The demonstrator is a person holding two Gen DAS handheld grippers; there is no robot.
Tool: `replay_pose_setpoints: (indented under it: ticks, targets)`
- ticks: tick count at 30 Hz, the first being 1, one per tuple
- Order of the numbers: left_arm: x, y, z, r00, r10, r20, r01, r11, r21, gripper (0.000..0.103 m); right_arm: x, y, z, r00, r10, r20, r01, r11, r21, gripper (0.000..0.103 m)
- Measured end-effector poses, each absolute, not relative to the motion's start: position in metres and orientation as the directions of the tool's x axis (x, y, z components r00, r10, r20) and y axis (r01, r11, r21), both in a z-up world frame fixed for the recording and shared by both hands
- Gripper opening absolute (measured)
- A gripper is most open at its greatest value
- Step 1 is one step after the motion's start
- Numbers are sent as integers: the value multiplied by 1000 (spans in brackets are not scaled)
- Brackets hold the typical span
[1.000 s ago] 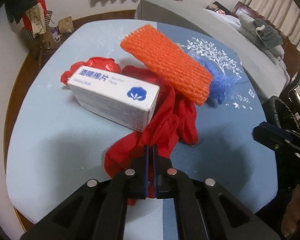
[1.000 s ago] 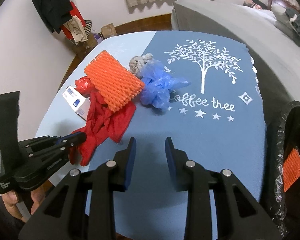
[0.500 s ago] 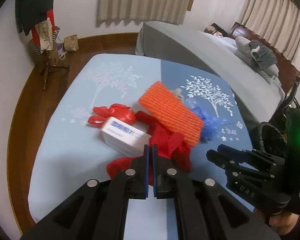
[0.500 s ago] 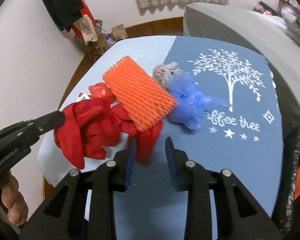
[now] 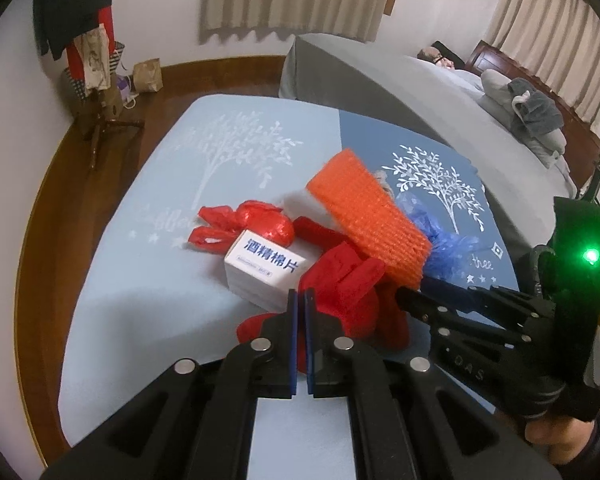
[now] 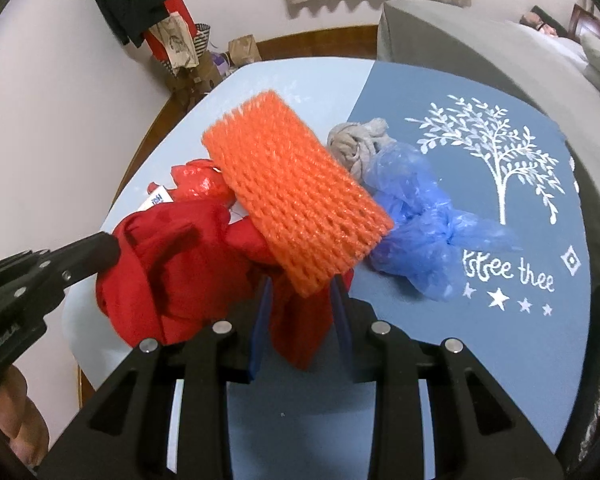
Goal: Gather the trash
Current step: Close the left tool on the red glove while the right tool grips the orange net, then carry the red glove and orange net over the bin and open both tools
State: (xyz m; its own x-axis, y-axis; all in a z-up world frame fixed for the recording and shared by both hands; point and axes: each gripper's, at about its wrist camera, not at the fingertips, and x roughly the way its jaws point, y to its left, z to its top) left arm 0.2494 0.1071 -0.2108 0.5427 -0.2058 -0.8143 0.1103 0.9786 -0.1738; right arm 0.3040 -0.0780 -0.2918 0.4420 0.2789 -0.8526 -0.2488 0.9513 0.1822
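The left gripper [image 5: 300, 300] is closed, pads together, pinching a fold of the red cloth [image 5: 344, 284] and holding that part bunched above the table [image 5: 148, 280]. The right gripper [image 6: 300, 300] stands partly open with its jaws just closing in; a hanging end of the cloth lies between the blue pads [image 6: 260, 320], but whether they press on it cannot be told. In the right wrist view the cloth sits at 9 o'clock of the picture centre, with the left gripper's tip touching its left side. An orange foam net [image 6: 296, 196] rests tilted on the cloth at centre. A blue bag [image 6: 416, 224] lies just beside the net at 3 o'clock, with a grey rag [image 6: 356, 140] touching the bag at 12 o'clock. In the left wrist view a white box [image 5: 264, 272] lies at 10 o'clock of the closed tips, touching the cloth, with a red bag [image 5: 240, 228] just behind it.
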Motion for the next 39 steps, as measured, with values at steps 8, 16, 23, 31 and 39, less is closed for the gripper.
replay_pose_setpoints:
  ticks: [8,16,23,31,39]
  targets:
    - [245,100,-207,545,-205,-813,121,979,-166,3,298,-83,-284,450,305,-840,-268,943,199,5]
    - [238,92,-199,547,-207,-811,129,978,-163,3,283,-102,-261,472,324,-820,-258,940,222,4]
    - [225,73,-182,558,-222,-800,163,974,-157,3,258,-130,-228,511,333,-793,-230,941,247,4]
    - [206,40,-159,575,-248,-780,217,965,-147,3,223,-174,-200,558,301,-774,-186,954,236,4]
    - [187,-3,-142,575,-287,-766,275,950,-149,3,187,-226,-181,603,259,-755,-118,964,236,4]
